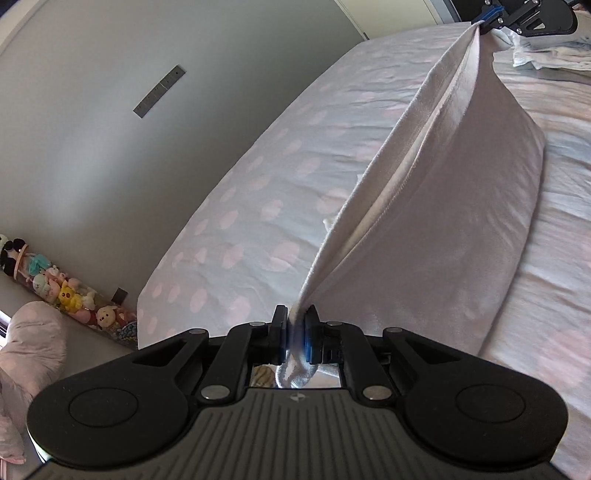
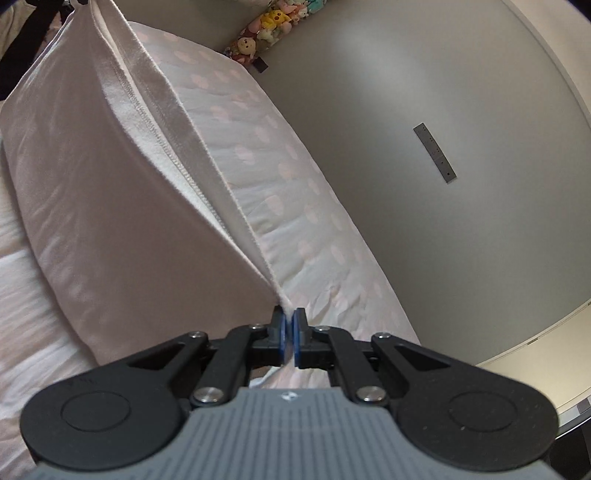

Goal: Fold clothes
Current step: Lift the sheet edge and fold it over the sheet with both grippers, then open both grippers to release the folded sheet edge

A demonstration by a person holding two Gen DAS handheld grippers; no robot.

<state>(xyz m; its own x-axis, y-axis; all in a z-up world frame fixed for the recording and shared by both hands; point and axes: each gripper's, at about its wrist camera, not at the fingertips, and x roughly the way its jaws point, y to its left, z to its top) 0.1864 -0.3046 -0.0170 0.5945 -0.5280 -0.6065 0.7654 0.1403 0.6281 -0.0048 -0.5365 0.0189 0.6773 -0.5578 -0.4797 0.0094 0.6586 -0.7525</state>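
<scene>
1. Left wrist view, far left: a row of small plush toys (image 1: 70, 291) lines the foot of the grey wall at about 8 o'clock, and a pink dotted cushion (image 1: 29, 343) bulges at the frame edge below them.
2. A thin grey metal strip (image 1: 159, 92) sits on the plain grey wall (image 1: 92, 155) near 10 o'clock.
3. The bed with a white sheet printed with pale pink ovals (image 1: 258, 206) runs diagonally from 7 o'clock up to 1 o'clock.
4. The left gripper (image 1: 295, 332), black with blue pads, is clamped at 6 o'clock on a bunched corner of the pale pink knit garment (image 1: 461, 221); a little cloth pokes out behind the pads.
5. The garment stretches taut from there to 1 o'clock, its hemmed edges doubled along the top, its lower fold resting on the sheet.
6. The right gripper (image 1: 487, 18) pinches the far corner at 1 o'clock, jaws closed on the cloth; a pile of white laundry (image 1: 546, 55) lies just beside it.
7. Right wrist view: the same garment (image 2: 92, 203) fills the left half, from 11 o'clock down to centre.
8. Its near corner is nipped between the blue pads of the right gripper (image 2: 289, 338) at 6 o'clock, jaws nearly together.
9. The sheet (image 2: 295, 184) falls away toward 4 o'clock, with plush toys (image 2: 269, 22) at 12 o'clock and the metal strip (image 2: 436, 153) at 3 o'clock.
</scene>
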